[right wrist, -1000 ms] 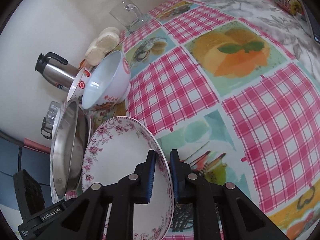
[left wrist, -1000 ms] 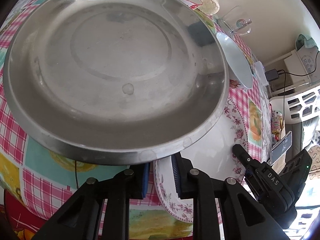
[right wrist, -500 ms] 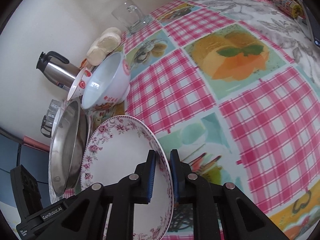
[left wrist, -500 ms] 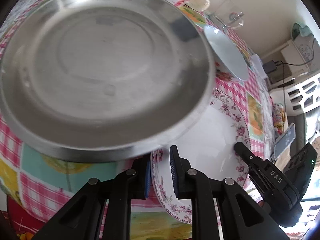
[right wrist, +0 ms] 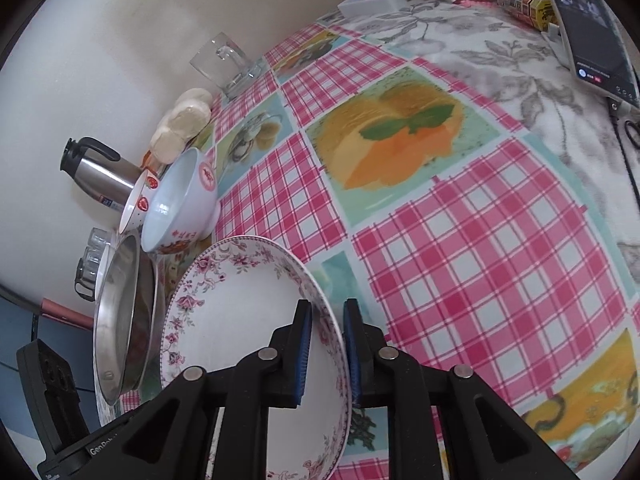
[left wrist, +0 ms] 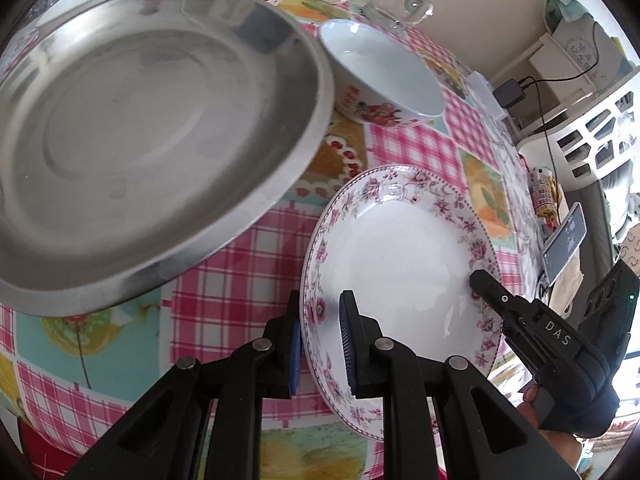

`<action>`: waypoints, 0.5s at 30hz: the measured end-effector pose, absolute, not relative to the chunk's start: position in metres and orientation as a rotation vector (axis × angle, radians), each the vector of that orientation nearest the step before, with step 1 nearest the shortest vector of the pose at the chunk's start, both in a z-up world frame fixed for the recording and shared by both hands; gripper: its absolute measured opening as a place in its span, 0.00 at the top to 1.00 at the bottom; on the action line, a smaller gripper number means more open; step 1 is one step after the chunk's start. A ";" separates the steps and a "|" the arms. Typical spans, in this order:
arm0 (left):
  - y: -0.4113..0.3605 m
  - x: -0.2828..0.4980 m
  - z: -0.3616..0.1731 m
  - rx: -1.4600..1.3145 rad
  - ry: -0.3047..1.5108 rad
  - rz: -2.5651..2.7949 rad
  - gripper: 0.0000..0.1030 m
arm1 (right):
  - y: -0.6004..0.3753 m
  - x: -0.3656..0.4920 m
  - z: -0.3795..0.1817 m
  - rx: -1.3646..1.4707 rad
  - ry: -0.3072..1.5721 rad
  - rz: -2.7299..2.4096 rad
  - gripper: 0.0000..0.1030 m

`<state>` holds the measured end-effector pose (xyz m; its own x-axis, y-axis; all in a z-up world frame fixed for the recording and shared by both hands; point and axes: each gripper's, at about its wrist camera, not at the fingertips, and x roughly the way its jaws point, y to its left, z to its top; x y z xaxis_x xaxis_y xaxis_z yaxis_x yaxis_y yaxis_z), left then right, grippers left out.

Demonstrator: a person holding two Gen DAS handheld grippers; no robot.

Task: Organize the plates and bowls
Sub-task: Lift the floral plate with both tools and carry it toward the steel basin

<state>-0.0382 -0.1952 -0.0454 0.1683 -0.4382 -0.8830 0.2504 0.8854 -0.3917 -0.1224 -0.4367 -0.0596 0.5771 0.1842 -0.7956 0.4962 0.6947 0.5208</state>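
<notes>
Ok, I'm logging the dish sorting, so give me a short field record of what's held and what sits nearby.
held item: round white porcelain plate with pink floral rim
left gripper: shut on the plate's near rim
right gripper: shut on the rim across from the left one
beside it: large round steel plate; white bowl with red print
surface: pink checked tablecloth

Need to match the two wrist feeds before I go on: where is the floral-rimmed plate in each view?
Left wrist: floral plate lower centre-right, its left rim between the left gripper pads.
Right wrist: same plate lower left, its right rim clamped by the right gripper.
Shared landmark: white bowl with red print, just beyond the plate beside the steel pan.
</notes>
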 end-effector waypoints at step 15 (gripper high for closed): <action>-0.204 -0.040 -0.015 -0.177 1.201 -0.581 0.83 | -0.447 -0.135 -0.042 0.790 0.894 -0.269 0.82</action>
<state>-0.0396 -0.2044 -0.0153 0.2366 -0.5118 -0.8259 0.3295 0.8419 -0.4273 -0.1351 -0.4466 -0.0423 0.6158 0.1041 -0.7810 0.5181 0.6933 0.5009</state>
